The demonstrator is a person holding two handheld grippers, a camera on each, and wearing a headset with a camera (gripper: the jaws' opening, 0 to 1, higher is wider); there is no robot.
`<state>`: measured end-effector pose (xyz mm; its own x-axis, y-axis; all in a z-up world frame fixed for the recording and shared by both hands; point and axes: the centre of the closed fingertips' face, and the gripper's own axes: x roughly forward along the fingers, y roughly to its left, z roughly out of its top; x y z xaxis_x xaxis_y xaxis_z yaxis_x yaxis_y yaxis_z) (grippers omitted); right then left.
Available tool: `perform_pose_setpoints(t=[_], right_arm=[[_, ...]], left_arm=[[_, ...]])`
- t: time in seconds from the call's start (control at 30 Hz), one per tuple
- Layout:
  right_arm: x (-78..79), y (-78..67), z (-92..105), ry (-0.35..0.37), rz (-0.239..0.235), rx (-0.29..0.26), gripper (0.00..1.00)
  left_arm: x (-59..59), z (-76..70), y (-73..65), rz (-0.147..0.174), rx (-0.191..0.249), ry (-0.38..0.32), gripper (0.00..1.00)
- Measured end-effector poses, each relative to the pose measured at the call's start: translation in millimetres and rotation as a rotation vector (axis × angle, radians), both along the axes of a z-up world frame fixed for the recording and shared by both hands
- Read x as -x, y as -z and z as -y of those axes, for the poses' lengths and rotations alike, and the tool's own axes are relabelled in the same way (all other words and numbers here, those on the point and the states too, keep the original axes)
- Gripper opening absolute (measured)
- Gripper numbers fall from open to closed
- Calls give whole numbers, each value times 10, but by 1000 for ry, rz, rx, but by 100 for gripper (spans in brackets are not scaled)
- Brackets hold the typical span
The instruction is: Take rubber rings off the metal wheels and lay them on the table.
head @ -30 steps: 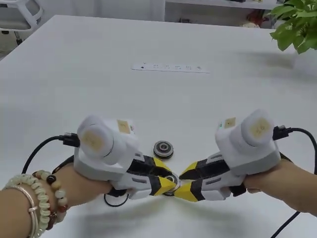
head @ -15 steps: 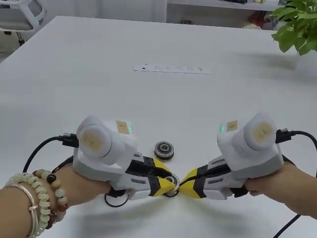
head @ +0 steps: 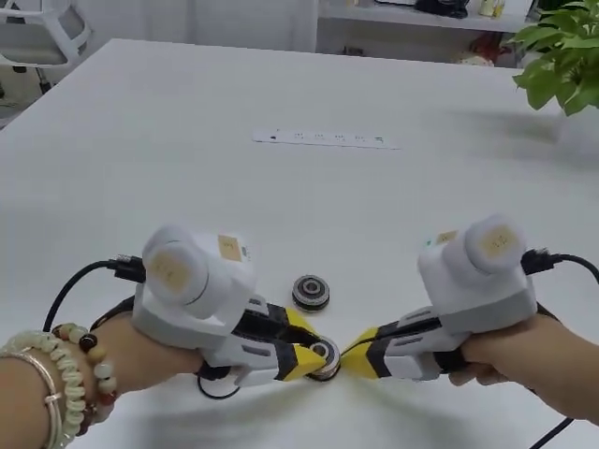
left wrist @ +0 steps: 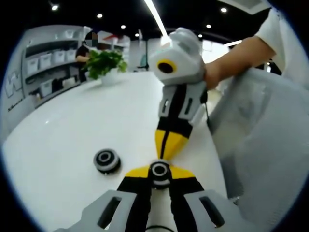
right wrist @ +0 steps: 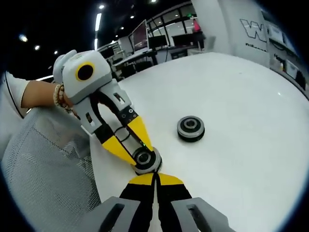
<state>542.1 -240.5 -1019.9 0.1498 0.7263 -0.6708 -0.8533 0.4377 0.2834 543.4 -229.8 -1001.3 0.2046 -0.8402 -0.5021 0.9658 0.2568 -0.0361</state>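
A wheel (head: 325,354) is clamped between the jaws of the left tool (head: 314,360), low over the worktop (head: 187,140). The right tool (head: 354,351), jaws pressed together, touches that wheel's rim with its tips. A second wheel (head: 311,291) lies flat on the worktop just behind them.

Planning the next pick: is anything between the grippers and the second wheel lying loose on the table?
Nothing visible does. The loose wheel lies alone on the bare table, just beyond the left gripper, which is shut on the held wheel. The right gripper, jaws together, has its tips at that wheel's rim.
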Motion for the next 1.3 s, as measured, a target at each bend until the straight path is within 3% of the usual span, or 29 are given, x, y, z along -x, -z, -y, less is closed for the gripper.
perform_pose_setpoints(t=[0.27, 0.4, 0.47, 0.53, 0.77, 0.87, 1.3], right_arm=[[-15, -92, -1, 64, -71, -83, 0], [6, -78, 7, 69, -89, -88, 0], [0, -129, -22, 107, -130, -138, 0], [2, -128, -16, 131, -162, -147, 0], [3, -150, -53, 136, -169, -157, 0], [7, -157, -68, 128, -154, -158, 0], [13, -187, -107, 133, -171, -170, 0]], left_arm=[[22, -20, 1, -6, -10, 11, 15], [32, -13, 4, 2, -12, 22, 15], [34, -13, 4, 7, -14, 25, 15], [30, -15, 6, 23, -22, 31, 15], [16, -16, 15, 27, -56, 25, 14], [10, -18, 18, 33, -56, 28, 13], [10, -18, 16, 36, -58, 27, 13]])
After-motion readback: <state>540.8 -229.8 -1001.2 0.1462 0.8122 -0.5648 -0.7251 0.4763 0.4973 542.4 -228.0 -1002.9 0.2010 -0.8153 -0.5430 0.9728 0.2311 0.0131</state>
